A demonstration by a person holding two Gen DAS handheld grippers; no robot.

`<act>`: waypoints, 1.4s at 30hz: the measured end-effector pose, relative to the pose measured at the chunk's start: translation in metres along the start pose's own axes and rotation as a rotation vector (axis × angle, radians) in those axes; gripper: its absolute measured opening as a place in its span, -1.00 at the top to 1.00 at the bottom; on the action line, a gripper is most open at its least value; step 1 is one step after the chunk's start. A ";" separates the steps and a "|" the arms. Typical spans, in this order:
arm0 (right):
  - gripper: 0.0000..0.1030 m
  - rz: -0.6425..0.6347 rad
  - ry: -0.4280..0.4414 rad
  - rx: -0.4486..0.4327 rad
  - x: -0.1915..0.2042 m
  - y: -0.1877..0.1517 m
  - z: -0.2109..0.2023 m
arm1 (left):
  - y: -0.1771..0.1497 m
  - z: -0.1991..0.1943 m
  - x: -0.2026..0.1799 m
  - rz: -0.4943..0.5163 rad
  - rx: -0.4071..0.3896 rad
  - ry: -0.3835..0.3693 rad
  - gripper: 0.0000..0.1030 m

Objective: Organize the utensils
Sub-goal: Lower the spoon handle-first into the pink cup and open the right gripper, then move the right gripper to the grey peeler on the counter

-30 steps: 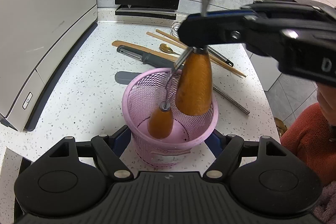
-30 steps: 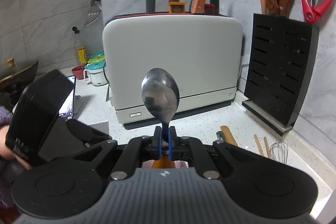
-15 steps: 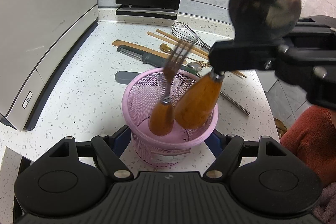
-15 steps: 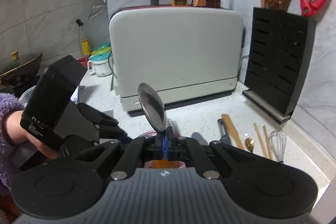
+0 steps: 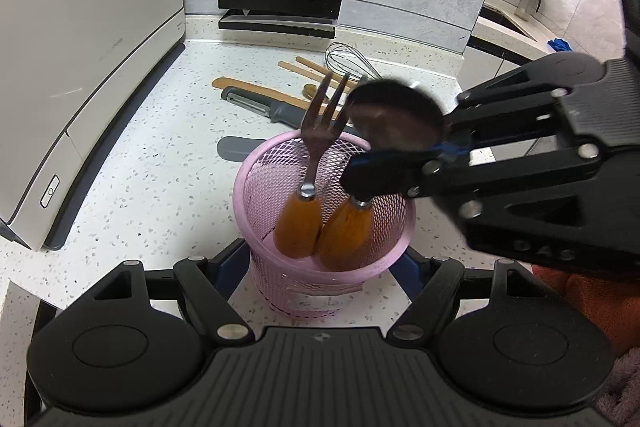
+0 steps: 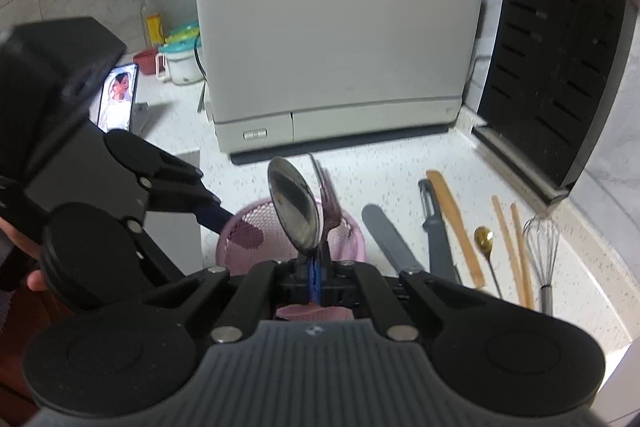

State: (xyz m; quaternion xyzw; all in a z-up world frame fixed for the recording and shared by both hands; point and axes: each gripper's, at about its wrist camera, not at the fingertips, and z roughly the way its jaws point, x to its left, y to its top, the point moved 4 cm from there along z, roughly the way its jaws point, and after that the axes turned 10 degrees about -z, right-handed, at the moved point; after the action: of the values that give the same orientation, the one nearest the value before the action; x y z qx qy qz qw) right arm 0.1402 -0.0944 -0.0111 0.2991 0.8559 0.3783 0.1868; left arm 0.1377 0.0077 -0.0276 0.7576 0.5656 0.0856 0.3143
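Observation:
A pink mesh utensil basket (image 5: 280, 279) stands on the counter, held between the fingers of my left gripper (image 5: 324, 263). It also shows in the right wrist view (image 6: 248, 227). A fork (image 5: 316, 147) with an orange handle stands in it. My right gripper (image 6: 314, 281) is shut on the neck of a spoon (image 6: 296, 213) with an orange handle (image 5: 346, 231). The handle is down inside the basket beside the fork's handle. The spoon bowl (image 5: 396, 119) sticks up over the rim.
A grey spatula (image 6: 386, 237), a dark peeler (image 6: 436, 227), a wooden spatula (image 6: 456, 223), a gold spoon (image 6: 484, 239), chopsticks (image 6: 512, 243) and a whisk (image 6: 542, 243) lie on the counter. A white appliance (image 6: 340, 47) and a black knife block (image 6: 556, 75) stand behind.
My right gripper has lowered the spoon until its handle sits deep in the basket next to the fork. The spoon has tilted and the fork has shifted upright.

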 end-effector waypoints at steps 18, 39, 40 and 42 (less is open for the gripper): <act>0.88 0.037 0.010 0.086 -0.002 0.002 0.003 | 0.000 0.001 -0.002 0.000 0.003 -0.017 -0.68; 0.21 0.118 -0.045 0.004 -0.034 0.024 -0.065 | 0.005 0.000 0.008 -0.043 -0.022 0.019 -0.65; 0.20 0.127 -0.056 -0.001 -0.038 0.025 -0.066 | 0.005 0.000 0.009 -0.045 -0.023 0.022 -0.64; 0.20 0.152 -0.086 0.010 -0.047 0.024 -0.065 | 0.005 0.000 0.010 -0.052 -0.024 0.028 -0.64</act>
State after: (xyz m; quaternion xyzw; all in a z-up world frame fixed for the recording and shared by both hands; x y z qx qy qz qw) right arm 0.1487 -0.1467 0.0533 0.3802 0.8238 0.3738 0.1925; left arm 0.1453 0.0166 -0.0267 0.7375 0.5883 0.0950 0.3177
